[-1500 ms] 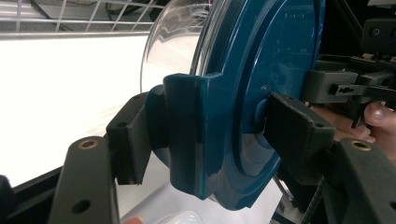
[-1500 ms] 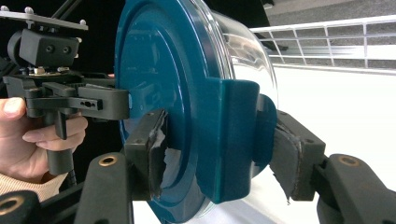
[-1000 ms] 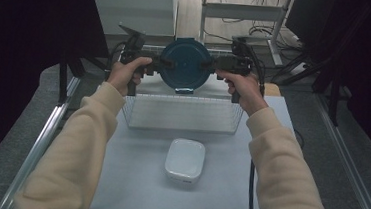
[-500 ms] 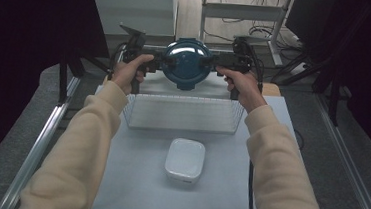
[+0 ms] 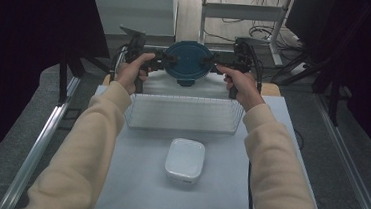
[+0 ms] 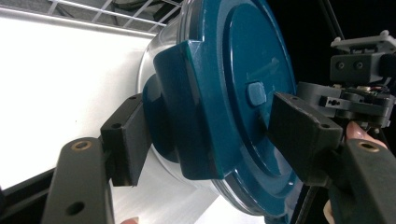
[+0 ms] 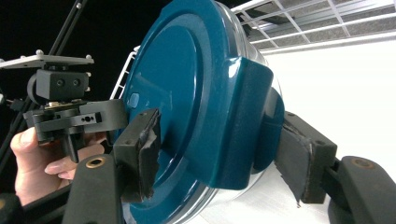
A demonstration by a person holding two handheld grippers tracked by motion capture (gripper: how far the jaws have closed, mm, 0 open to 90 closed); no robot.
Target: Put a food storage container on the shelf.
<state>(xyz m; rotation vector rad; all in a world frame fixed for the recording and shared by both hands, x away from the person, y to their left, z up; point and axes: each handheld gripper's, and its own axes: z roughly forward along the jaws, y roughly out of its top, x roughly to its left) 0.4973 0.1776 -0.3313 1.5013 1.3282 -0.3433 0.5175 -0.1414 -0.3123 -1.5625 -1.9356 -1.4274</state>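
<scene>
Nearest the person, a small white box (image 5: pixel 184 160) lies on the pale table (image 5: pixel 136 191), and just beyond it stands a wire basket (image 5: pixel 183 113). Both cream-sleeved forearms reach forward past the basket's two ends, wrists level, each hand wrapped round a gripper handle and pointing its jaws inward toward the other. Between them, raised over the far side of the basket, hangs a round container with a teal lid (image 5: pixel 187 60), tipped so the lid faces the person. The left gripper (image 5: pixel 163 61) has its jaws standing wide, one on the lid's face, the other behind a side clip. The right gripper (image 5: pixel 212 62) mirrors it on the opposite clip. Both pairs of jaws have just been opening slightly, yet the pads (image 7: pixel 140 149) rest against the container.
</scene>
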